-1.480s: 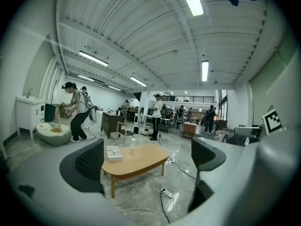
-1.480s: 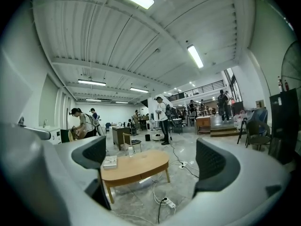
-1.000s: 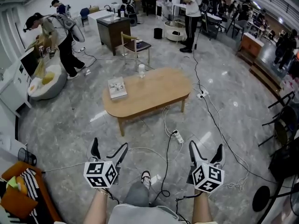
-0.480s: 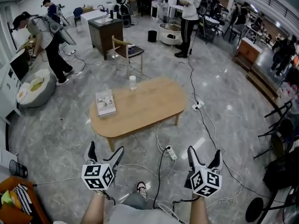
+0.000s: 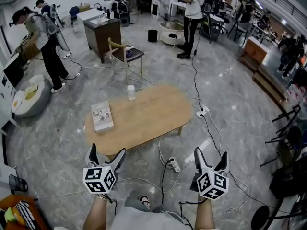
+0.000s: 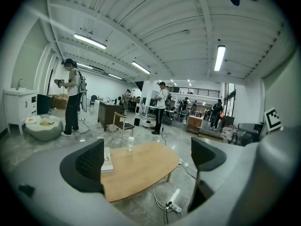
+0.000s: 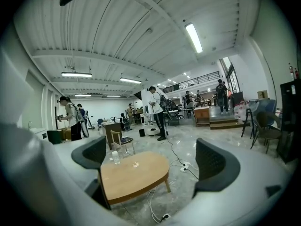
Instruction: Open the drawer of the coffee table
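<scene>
The light wooden oval coffee table [image 5: 144, 116] stands on the marble floor ahead of me; it also shows in the left gripper view [image 6: 136, 168] and the right gripper view [image 7: 134, 175]. No drawer is visible from here. A book [image 5: 102, 116] and a clear cup [image 5: 131, 92] rest on its top. My left gripper [image 5: 105, 156] hangs open just short of the table's near edge, holding nothing. My right gripper [image 5: 210, 159] is open too, over the floor to the table's right, empty.
A power strip [image 5: 174, 165] and trailing cables lie on the floor between the grippers. A wooden chair [image 5: 123, 55] and dark cabinet [image 5: 102, 35] stand beyond the table. People stand at the far left [image 5: 45, 44] and back [image 5: 192, 18]. Black chairs [image 5: 288, 138] sit at right.
The table has drawn closer and shifted left in the head view as I walk toward it. Both grippers stay open and level in front of me.
</scene>
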`<move>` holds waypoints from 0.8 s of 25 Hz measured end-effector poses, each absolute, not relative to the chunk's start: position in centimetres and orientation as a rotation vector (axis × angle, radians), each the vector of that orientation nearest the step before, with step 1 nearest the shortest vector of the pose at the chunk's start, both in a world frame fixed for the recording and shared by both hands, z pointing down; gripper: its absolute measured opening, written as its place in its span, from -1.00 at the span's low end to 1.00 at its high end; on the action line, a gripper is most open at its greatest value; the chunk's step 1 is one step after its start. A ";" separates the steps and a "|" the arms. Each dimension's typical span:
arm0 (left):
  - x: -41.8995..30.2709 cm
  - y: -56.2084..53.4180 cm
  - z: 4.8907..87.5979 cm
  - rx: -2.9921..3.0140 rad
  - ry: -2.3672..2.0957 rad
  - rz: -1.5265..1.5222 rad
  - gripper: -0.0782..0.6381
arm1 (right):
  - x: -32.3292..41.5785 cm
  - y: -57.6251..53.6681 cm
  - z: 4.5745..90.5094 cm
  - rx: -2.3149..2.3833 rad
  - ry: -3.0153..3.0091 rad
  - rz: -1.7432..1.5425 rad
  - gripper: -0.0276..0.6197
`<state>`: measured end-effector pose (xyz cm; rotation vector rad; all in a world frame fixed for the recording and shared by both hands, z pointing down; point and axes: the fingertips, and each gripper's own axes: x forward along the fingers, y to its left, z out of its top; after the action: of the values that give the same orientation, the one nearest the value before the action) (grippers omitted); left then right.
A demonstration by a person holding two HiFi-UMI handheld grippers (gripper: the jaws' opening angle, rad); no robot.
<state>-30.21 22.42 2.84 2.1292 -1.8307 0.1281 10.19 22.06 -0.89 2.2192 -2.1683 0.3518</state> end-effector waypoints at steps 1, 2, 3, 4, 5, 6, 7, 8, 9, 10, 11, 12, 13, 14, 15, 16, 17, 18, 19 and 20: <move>-30.1 21.9 2.9 2.135 -1.825 0.132 0.77 | 10.3 21.5 -0.8 2.221 -2.162 0.358 0.90; -29.9 21.3 3.0 2.139 -1.819 0.137 0.77 | 10.5 21.0 -0.8 2.223 -2.157 0.362 0.90; -29.8 20.7 3.1 2.141 -1.811 0.140 0.77 | 10.6 20.5 -0.8 2.224 -2.154 0.362 0.90; -29.6 20.1 3.3 2.140 -1.800 0.140 0.77 | 10.8 20.0 -0.9 2.225 -2.150 0.358 0.90; -29.4 19.5 3.5 2.139 -1.789 0.138 0.77 | 11.0 19.4 -1.1 2.225 -2.147 0.352 0.90; -29.1 19.0 3.7 2.139 -1.780 0.137 0.77 | 11.2 18.9 -1.1 2.222 -2.144 0.347 0.90; -28.9 18.5 3.8 2.139 -1.775 0.138 0.77 | 11.5 18.3 -1.1 2.218 -2.141 0.344 0.90; -28.6 17.9 3.9 2.138 -1.773 0.137 0.77 | 11.7 17.6 -1.0 2.211 -2.141 0.342 0.90; -28.4 17.3 4.0 2.137 -1.776 0.134 0.77 | 12.0 16.8 -0.9 2.204 -2.143 0.340 0.90; -28.1 16.6 4.1 2.134 -1.780 0.128 0.77 | 12.3 16.0 -0.7 2.195 -2.148 0.338 0.90; -27.7 15.9 4.3 2.130 -1.786 0.122 0.77 | 12.6 15.0 -0.6 2.185 -2.154 0.335 0.90; -27.3 15.0 4.5 2.125 -1.792 0.118 0.77 | 13.0 14.0 -0.4 2.176 -2.162 0.330 0.90; -26.8 14.1 4.7 2.122 -1.800 0.117 0.77 | 13.4 12.8 -0.2 2.166 -2.173 0.327 0.90; -26.2 13.1 4.8 2.119 -1.808 0.117 0.77 | 13.8 11.5 -0.1 2.153 -2.186 0.326 0.90; -25.5 12.0 4.8 2.114 -1.818 0.117 0.77 | 14.4 10.0 0.1 2.139 -2.199 0.326 0.90; -24.7 11.0 4.9 2.106 -1.830 0.114 0.77 | 15.1 8.6 0.3 2.124 -2.212 0.328 0.90; -23.8 10.0 4.9 2.094 -1.843 0.109 0.77 | 15.9 7.0 0.4 2.108 -2.226 0.332 0.90; -22.9 9.0 4.8 2.080 -1.857 0.105 0.77 | 16.7 5.4 0.4 2.091 -2.243 0.336 0.90; -21.8 7.9 4.7 2.067 -1.871 0.102 0.77 | 17.5 3.6 0.3 2.073 -2.262 0.340 0.90; -20.7 6.7 4.4 2.056 -1.885 0.099 0.77 | 18.3 1.9 0.2 2.052 -2.281 0.343 0.90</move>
<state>-20.68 6.74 4.42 2.0558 -1.8848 0.0995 18.34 1.86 0.17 2.0517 -2.2813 0.3425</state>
